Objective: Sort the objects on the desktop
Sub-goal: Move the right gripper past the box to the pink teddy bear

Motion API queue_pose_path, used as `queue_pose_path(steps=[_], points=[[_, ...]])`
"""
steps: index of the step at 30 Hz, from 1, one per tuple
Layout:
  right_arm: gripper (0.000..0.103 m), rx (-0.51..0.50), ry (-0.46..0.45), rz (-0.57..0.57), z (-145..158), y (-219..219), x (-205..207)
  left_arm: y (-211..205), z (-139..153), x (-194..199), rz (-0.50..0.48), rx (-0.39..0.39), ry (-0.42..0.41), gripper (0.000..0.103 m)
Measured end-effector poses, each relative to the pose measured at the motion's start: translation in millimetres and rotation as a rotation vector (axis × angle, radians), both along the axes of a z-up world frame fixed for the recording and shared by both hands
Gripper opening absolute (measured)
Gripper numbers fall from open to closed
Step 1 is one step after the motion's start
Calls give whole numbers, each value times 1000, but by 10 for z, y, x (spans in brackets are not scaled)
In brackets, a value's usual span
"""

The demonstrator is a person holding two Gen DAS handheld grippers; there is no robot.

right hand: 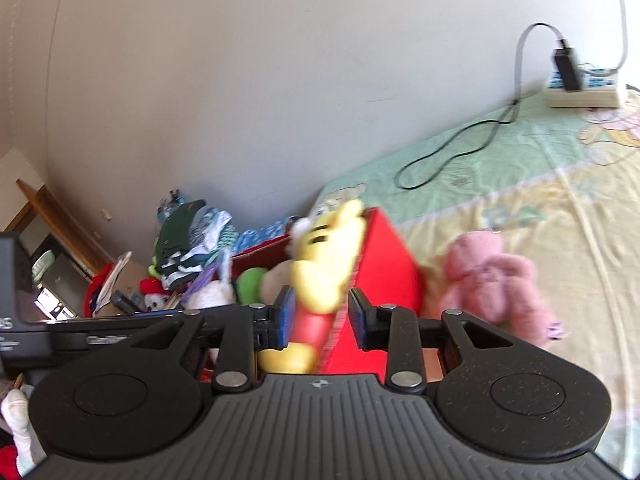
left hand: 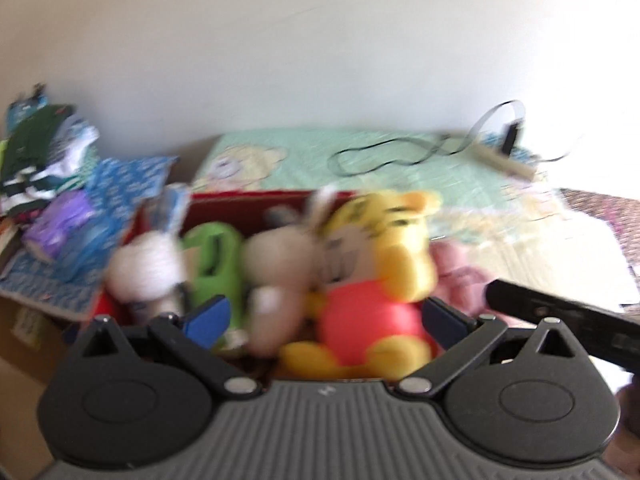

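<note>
Two pairs of jaws are working here, one in each of my hands, and both are standing apart with nothing pinched between them: the left gripper (left hand: 324, 316) is spread wide over the red box (right hand: 384, 256), and the right gripper (right hand: 318, 316) is open narrowly, with the yellow bear (right hand: 324, 268) showing in the gap but the pads not pressing on it. That bear, in its red shirt, is sitting inside the box at its right end, leaning on the wall, beside a beige plush (left hand: 276, 268), a green toy (left hand: 214, 264) and a white plush (left hand: 144, 268). I am judging that the bear is already stowed and the pink plush (right hand: 496, 280) is the next thing to sort; it is lying on the bed (right hand: 540, 184) just outside the box, at about two o'clock from my right jaws. To do this well I am planning to swing the right jaws clear of the box wall first, open them wider, and take the soft body across its middle so it is not flopping. At one o'clock, well apart, a black cable (right hand: 452, 156) is trailing to a power strip (right hand: 584, 94). At ten o'clock a clothes pile (right hand: 192, 240) is crowding the box's far side. Both views are blurred, so finer contact I cannot tell.
</note>
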State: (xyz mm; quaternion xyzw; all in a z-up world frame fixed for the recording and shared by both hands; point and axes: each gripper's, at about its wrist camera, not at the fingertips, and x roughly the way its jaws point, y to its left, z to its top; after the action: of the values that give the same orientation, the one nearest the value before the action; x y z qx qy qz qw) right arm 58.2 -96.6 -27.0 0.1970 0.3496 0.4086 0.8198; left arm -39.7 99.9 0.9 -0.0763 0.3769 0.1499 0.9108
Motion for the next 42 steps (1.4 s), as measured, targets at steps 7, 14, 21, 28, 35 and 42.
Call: queue_pose_path(steps=[7, 14, 21, 28, 35, 42], points=[[34, -60, 83, -110, -296, -587, 268, -575, -43, 130, -159, -56, -72, 101], [38, -81, 162, -122, -590, -899, 456, -1094, -275, 316, -292, -88, -72, 101], [38, -142, 163, -28, -719, -996, 680, -1303, -768, 439, -318, -68, -4, 99], [39, -202, 169, 100, -788, -833, 928, -1464, -1113, 647, -251, 45, 35, 95], [41, -227, 197, 160, -920, -597, 1092, -1389, -1345, 868, -201, 39, 108, 86], [43, -231, 241, 172, -1053, -470, 1209, -1224, -1496, 968, -160, -35, 176, 66]])
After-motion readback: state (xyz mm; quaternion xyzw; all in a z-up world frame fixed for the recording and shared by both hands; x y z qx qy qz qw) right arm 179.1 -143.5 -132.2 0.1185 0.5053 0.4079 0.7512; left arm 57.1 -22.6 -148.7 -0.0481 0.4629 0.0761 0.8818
